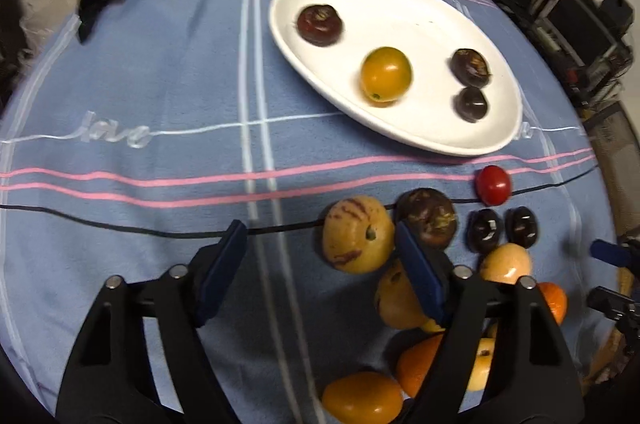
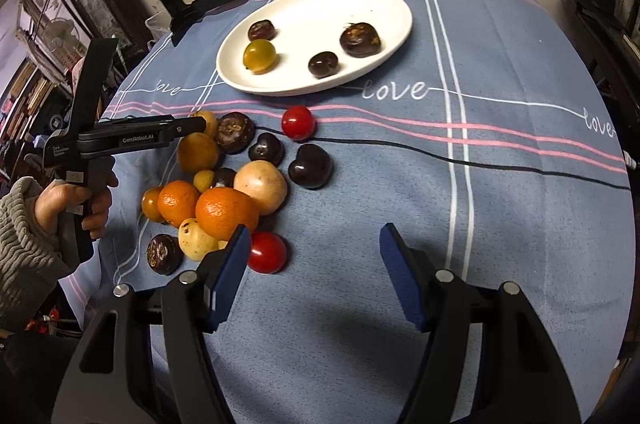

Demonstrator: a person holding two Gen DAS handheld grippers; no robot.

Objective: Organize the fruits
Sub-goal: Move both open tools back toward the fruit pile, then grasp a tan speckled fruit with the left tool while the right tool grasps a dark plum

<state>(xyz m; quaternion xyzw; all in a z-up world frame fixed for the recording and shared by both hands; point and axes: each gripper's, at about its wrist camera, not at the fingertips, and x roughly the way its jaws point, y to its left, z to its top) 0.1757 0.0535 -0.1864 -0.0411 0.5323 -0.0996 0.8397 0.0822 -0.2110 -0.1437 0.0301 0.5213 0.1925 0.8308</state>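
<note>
Left tool (image 1: 320, 256): jaws apart, nothing between them; the blue pad on the pile side sits in front of a yellow streaked fruit (image 1: 357, 239), contact uncertain. Right tool (image 2: 314, 264): jaws apart, nothing gripped, poised over bare blue cloth (image 2: 520, 184) on the surface. Just beside its near pad: a red tomato (image 2: 267, 252) and an orange (image 2: 226, 213). Loose pile of fruit fills the middle ground. Farther: white plate (image 2: 384, 0) holding three dark fruits and one yellow tomato (image 2: 260, 55). A hand (image 2: 72, 208) grips the left tool's handle.
</note>
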